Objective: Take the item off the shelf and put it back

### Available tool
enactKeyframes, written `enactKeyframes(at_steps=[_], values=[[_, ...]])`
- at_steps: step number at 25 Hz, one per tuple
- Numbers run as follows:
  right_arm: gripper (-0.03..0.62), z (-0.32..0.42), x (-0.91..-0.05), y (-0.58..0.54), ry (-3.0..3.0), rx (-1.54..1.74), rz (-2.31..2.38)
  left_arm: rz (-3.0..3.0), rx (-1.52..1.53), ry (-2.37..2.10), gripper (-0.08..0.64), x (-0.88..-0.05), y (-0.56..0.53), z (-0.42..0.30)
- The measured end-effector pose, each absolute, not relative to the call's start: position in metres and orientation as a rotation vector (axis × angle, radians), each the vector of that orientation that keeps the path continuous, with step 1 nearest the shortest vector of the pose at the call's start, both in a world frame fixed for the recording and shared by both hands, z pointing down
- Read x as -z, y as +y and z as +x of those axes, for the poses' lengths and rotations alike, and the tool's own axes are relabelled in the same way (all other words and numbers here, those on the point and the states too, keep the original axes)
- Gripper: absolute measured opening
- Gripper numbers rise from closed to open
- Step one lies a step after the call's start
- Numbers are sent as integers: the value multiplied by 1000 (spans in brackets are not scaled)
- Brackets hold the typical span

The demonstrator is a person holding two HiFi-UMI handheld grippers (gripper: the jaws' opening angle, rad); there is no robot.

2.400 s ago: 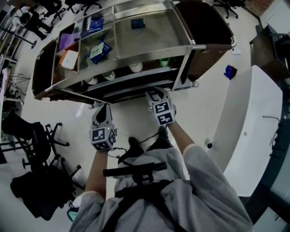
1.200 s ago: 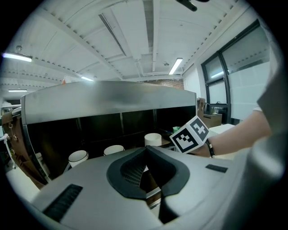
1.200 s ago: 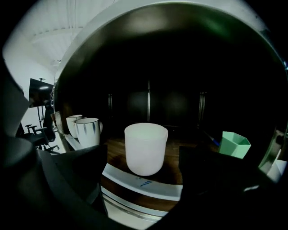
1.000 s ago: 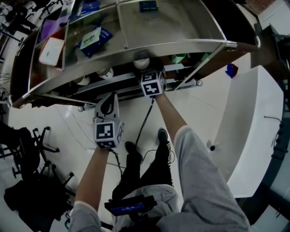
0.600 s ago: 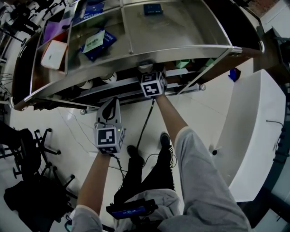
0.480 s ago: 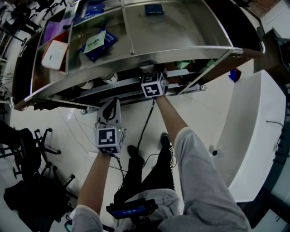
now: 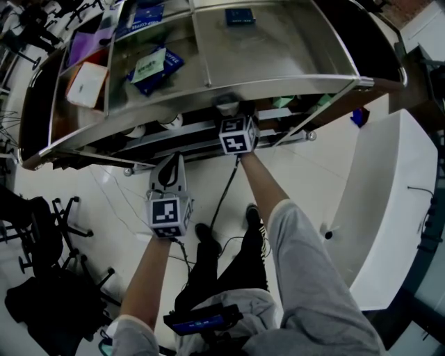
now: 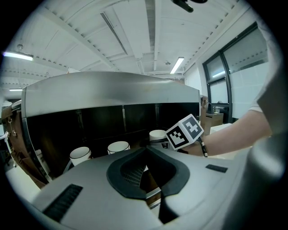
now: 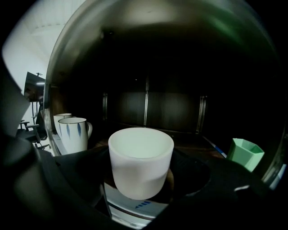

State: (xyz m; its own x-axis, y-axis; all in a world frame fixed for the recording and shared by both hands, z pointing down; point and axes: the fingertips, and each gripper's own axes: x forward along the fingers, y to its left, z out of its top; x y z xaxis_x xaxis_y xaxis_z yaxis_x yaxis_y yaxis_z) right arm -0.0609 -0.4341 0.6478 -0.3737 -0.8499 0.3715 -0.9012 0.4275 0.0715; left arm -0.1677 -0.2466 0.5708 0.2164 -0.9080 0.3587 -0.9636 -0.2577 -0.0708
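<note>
A plain white cup (image 9: 141, 164) stands on the middle shelf of a steel rack (image 7: 278, 80), under its top tray. My right gripper (image 9: 141, 155) reaches in there, and its dark jaws are closing with the cup between them; I see no firm pressing on the cup. The head view shows the right gripper (image 7: 231, 115) at the shelf edge, right below the white cup (image 7: 227, 106). My left gripper (image 7: 168, 172) hangs lower, in front of the rack, shut on nothing. From the left gripper (image 8: 146, 152) view, the white cup (image 8: 157, 134) sits behind the right marker cube.
Two white mugs with blue marks (image 9: 74, 134) stand left of the cup and a green cup (image 9: 245, 155) stands to its right. Blue packs (image 7: 154, 67), a small blue box (image 7: 239, 17) and a white box (image 7: 86, 85) lie on the top tray. Chairs (image 7: 42, 222) stand left, a white desk (image 7: 389, 201) right.
The right gripper has risen from the lower shelf level and reached in to the white cup on the middle shelf. Over the last second it has hardly shifted. The left gripper stayed low.
</note>
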Motion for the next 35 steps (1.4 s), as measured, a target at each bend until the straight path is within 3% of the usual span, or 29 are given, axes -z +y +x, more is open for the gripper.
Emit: enactKeyframes(at_steps=[17,35], values=[[419,-39,-577,-322,-2367,-229,1383,2250,-425,-1809,8,-524,-206,-164],[419,18,-478,-204,-2453,-172,1236,2231,-384,-1856,7,-471,-143,-209]])
